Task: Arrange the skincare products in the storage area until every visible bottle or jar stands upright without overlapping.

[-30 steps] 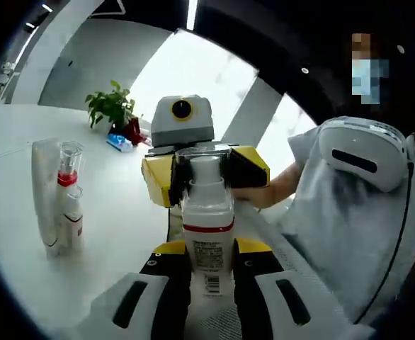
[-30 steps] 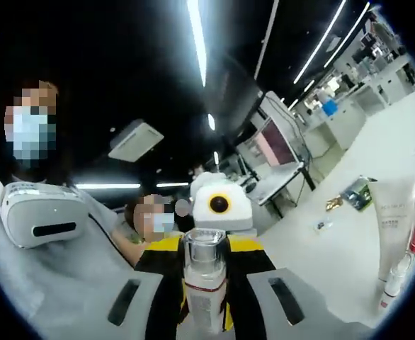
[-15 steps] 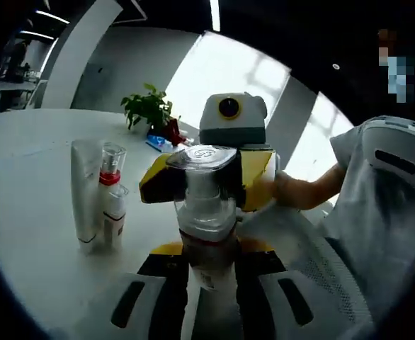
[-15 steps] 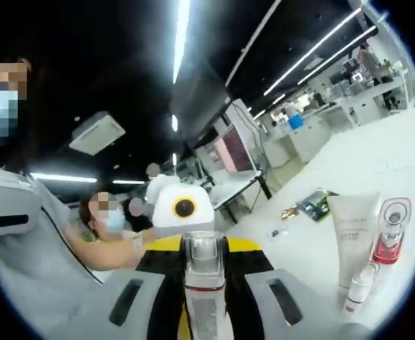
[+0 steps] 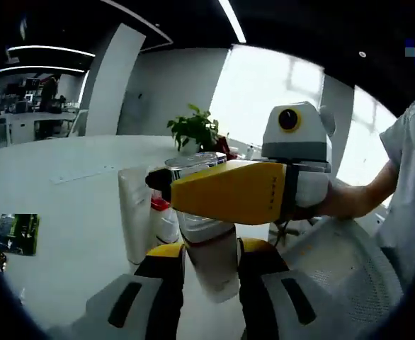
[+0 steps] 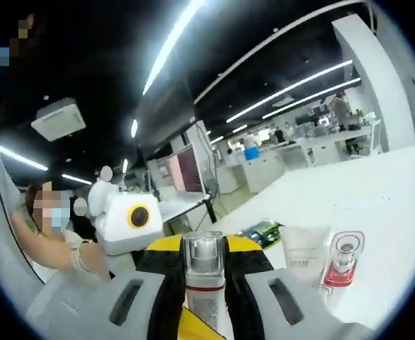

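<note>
Both grippers' fingers [image 5: 206,273] [image 6: 205,283] clamped the bottle [image 6: 205,287], upright, cap up, above the table [image 5: 66,205].

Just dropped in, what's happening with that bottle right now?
A person holds one pump bottle between both grippers above the white table. The left gripper clamps its body, and the right gripper clamps it near the clear cap. On the table stand a white tube, a clear-capped red bottle and a small white bottle, all upright.
</note>
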`<state>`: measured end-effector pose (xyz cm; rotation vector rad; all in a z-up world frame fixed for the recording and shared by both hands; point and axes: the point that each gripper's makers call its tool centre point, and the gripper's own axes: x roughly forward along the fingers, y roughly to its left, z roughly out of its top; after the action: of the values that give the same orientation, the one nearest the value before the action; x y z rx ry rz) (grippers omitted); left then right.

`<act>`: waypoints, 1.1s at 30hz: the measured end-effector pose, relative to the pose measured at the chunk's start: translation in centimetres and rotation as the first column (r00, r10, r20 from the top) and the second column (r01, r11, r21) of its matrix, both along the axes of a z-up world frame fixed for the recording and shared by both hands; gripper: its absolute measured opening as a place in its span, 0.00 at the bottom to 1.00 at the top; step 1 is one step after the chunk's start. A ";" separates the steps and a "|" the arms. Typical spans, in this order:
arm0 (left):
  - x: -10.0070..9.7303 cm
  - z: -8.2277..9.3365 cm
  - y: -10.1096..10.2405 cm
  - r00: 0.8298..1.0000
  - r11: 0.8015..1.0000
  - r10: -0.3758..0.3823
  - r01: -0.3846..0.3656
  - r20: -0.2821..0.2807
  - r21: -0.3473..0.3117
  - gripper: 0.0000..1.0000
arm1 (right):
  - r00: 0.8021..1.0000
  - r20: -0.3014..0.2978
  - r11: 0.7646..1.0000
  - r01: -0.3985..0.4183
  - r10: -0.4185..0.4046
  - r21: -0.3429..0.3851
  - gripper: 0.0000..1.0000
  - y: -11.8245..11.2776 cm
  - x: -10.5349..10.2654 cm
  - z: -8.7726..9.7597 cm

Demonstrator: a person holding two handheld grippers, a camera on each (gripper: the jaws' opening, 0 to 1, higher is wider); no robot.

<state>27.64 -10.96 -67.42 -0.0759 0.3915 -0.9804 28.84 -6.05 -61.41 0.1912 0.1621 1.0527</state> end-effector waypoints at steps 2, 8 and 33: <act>0.1 0.1 0.0 1.000 1.000 -0.010 0.010 0.025 0.012 0.20 | 1.000 0.005 1.000 0.003 -0.003 0.002 0.20 -0.2 0.3 0.1; -0.2 -0.2 0.7 1.000 0.999 -0.024 0.024 -0.008 0.041 0.18 | 1.000 -0.003 1.000 -0.026 0.026 -0.007 0.21 -0.2 0.1 0.0; -9.2 2.3 -1.1 0.843 0.845 -0.531 0.518 -0.089 -0.135 0.17 | 0.832 -0.116 0.838 -0.527 0.542 0.140 0.21 0.9 -8.8 2.0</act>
<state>18.40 -12.08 -65.17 -0.1300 0.4869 -1.5502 20.01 -5.12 -59.41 0.3315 0.3121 1.6140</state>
